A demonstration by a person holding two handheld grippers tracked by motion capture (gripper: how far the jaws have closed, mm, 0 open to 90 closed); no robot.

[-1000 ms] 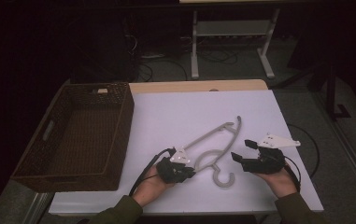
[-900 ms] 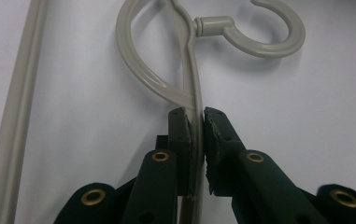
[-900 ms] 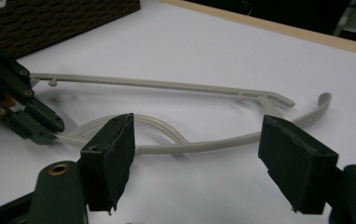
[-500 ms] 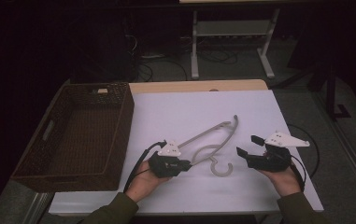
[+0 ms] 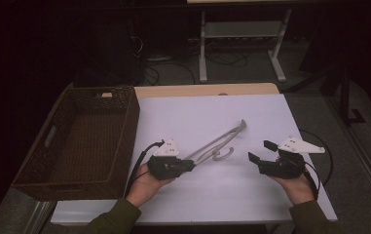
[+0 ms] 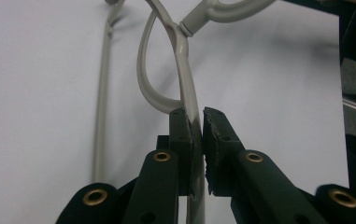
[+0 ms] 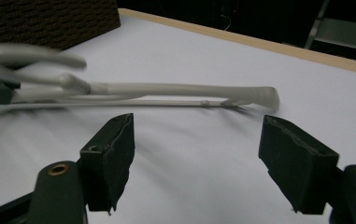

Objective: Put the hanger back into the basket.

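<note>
Hanger (image 5: 217,144) in pale grey plastic lies slantwise across the middle of the white table (image 5: 212,112), its far tip reaching toward one o'clock and its near end caught at about seven o'clock of the tabletop. The left gripper (image 5: 189,165) has that near end pinched: in the left gripper view the two black jaws stand pressed against either side of the hanger's (image 6: 185,70) thin arm, with the hook curling away at the top of that view and the lower bar running off to the side. The person's left hand (image 5: 146,183) wraps the gripper's body from below, a black cable looping out behind it.

The right gripper (image 5: 260,153) sits well apart from the hanger, at about four o'clock on the table, cradled in the right hand (image 5: 297,187). Its jaws stand wide, nothing between them; in the right gripper view the hanger (image 7: 175,91) stretches across the table beyond the spread jaws, its hook end blurred.

A dark woven basket (image 5: 124,131) rests at nine o'clock, just beside the table's white sheet, with a small pale object (image 5: 106,95) at its far rim that I cannot make out. Beyond the table, at twelve o'clock, a metal stand (image 5: 241,34) and loose cables (image 5: 168,70) sit on the dim floor.
</note>
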